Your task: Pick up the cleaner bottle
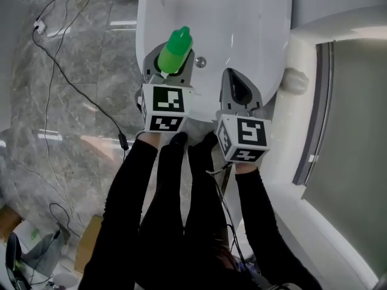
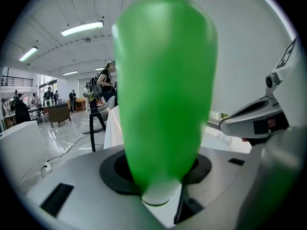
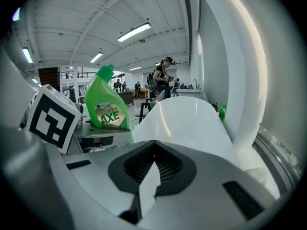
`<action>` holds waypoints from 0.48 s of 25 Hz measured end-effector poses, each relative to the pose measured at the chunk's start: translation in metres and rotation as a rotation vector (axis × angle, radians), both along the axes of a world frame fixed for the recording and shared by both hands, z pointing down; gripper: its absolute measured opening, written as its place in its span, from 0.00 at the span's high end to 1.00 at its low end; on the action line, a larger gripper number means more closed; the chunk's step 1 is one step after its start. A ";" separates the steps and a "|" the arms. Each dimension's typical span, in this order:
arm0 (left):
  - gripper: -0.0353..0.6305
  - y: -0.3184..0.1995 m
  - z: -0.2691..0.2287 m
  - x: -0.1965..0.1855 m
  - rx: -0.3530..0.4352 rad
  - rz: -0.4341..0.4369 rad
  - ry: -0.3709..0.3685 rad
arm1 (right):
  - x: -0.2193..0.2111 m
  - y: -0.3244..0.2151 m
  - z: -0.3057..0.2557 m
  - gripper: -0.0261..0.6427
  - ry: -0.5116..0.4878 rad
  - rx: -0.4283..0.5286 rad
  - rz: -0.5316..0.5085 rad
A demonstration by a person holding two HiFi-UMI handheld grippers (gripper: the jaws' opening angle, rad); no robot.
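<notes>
Hands: hidden beneath the two marker cubes in the head view. Only black sleeves (image 1: pixel 130 186) and black-clad legs (image 1: pixel 187 204) are seen there.
Left gripper (image 1: pixel 170 64): its jaws are pressed onto the cleaner bottle (image 1: pixel 175 47), one on each side. The bottle is held upright in front of the person and is seen against the near end of the white tub (image 1: pixel 242 23).
Bottle, hidden parts: in the head view the lower body is covered by the jaws and the left cube (image 1: pixel 164 106). In the left gripper view the green body fills the middle and its top is cut off by the frame. The label is seen only in the right gripper view.
Right gripper (image 1: pixel 231 76): its jaws are brought together at the tips and nothing is pinched. It is held near the left gripper, apart from the bottle.
Bottle, make: smooth bright green plastic, a broad body narrowing to an angled cap, with a label printed AXE.
Tub: white, glossy and rounded. A small round metal fitting (image 1: pixel 200 61) is set just beside the bottle, and the far end is cut off by the top edge.
Floor (image 1: pixel 84 119): polished grey veined stone crossed by thin black cables (image 1: pixel 72 83). A cardboard piece (image 1: pixel 91 252) is partly covered by the legs.
Right edge: a dark-framed glass pane (image 1: pixel 357 132) is cut off by the frame.
Far room: strip lights (image 2: pixel 82 28) and standing people (image 2: pixel 106 80) are shown, too small for more to be told.
</notes>
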State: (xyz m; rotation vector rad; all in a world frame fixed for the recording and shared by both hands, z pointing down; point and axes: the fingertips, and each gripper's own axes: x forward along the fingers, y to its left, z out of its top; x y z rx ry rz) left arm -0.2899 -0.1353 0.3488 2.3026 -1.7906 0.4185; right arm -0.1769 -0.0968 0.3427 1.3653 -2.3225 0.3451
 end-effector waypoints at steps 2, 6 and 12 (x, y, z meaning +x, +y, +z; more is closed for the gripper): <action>0.66 0.006 0.001 -0.010 -0.006 -0.011 -0.003 | -0.009 0.003 0.000 0.96 0.000 -0.003 -0.014; 0.66 0.018 0.005 -0.025 -0.026 -0.028 -0.005 | -0.021 0.011 0.003 0.96 0.003 -0.011 -0.037; 0.66 0.037 0.017 -0.042 -0.057 -0.035 -0.013 | -0.030 0.019 0.010 0.96 0.004 -0.035 -0.049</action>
